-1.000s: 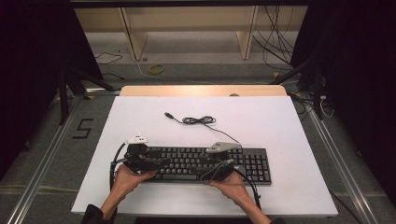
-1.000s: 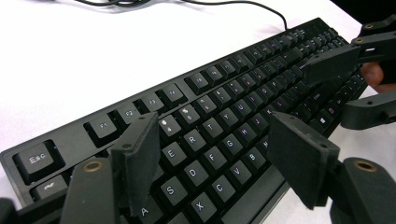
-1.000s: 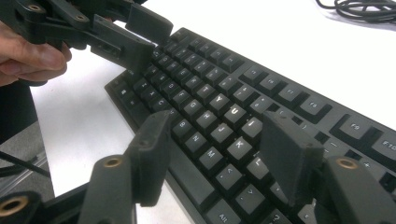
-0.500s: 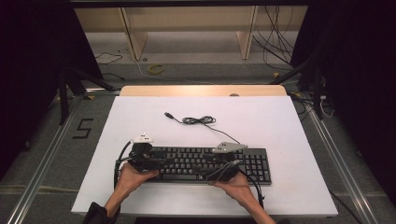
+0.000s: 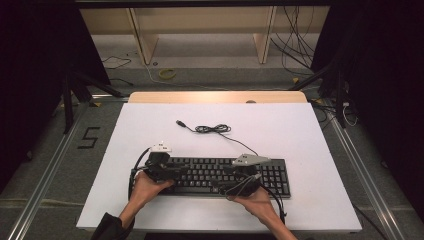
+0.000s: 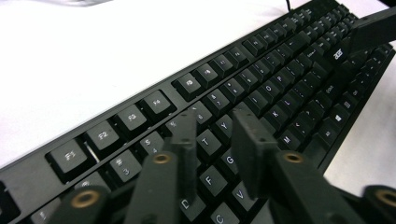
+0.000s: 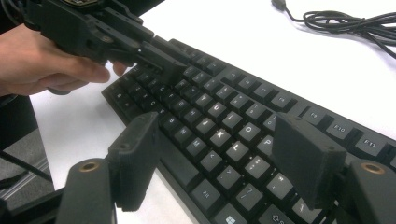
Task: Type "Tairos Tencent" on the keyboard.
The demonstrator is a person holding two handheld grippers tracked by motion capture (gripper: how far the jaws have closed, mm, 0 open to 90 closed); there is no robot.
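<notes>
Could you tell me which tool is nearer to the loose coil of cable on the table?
Right. The right tool sits over the keyboard's middle, just below the cable coil; the left tool is over its left end, farther off.

black keyboard [image 5: 220, 175], white table [image 5: 300, 135]

Lab recording bay: white table [image 5: 300, 135] on grey floor, metal rails [image 5: 45, 185], black curtains [image 5: 30, 75], loose cables [image 5: 295, 35], floor marker "5" [image 5: 88, 137].
</notes>
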